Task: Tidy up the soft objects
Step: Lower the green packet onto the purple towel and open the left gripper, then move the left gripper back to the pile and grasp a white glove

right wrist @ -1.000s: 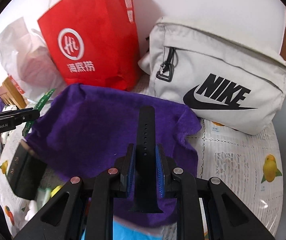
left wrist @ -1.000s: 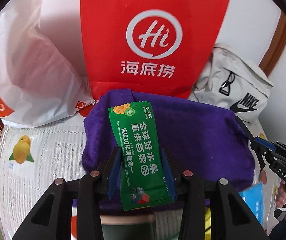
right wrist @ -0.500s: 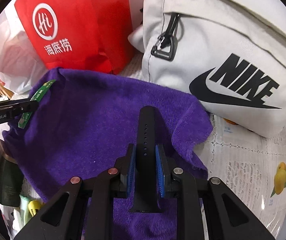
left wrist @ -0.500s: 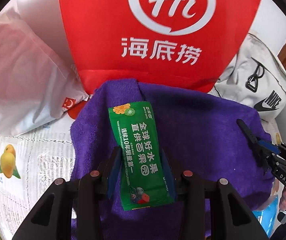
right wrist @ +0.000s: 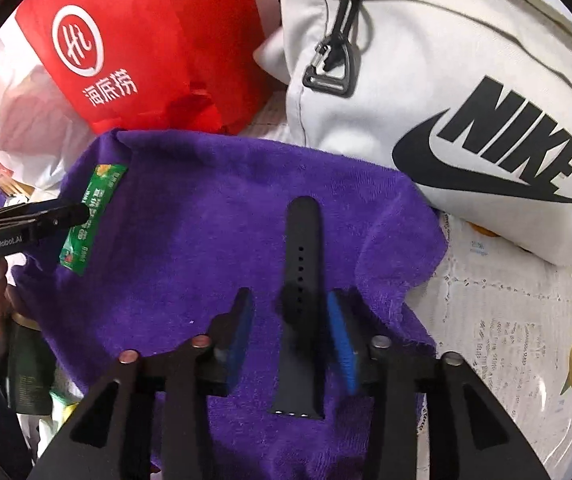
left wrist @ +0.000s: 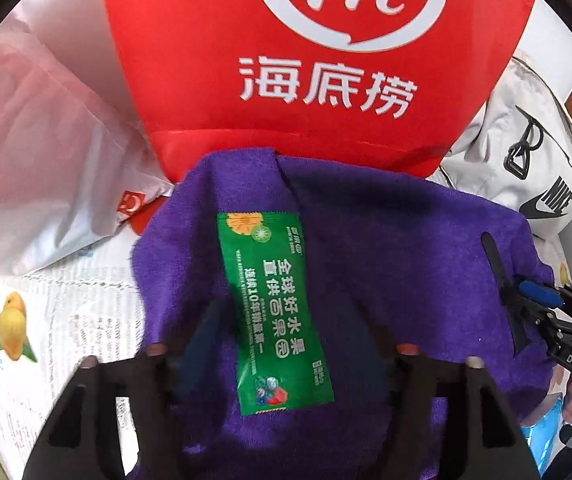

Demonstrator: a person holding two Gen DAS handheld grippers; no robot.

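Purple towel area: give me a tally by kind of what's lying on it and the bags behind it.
Towels: 1, purple towel
Packets on it: 1, green packet
Straps on it: 1, black watch strap
Bags behind: 3, red bag, white Nike bag, translucent plastic bag
Total: 6

One purple towel (right wrist: 213,240) lies spread on the tablecloth (right wrist: 506,320). On it sit two small items: one green sachet (left wrist: 275,312) and one black watch strap (right wrist: 300,292). Behind the towel stand three bags: one red paper bag (left wrist: 318,64), one white plastic bag (left wrist: 33,168) and one pale grey pouch with a black logo (right wrist: 466,120). Two grippers are in view, the left gripper (left wrist: 281,344) and the right gripper (right wrist: 290,332), each with two fingers. Two printed yellow fruits show on the cloth, one in each view
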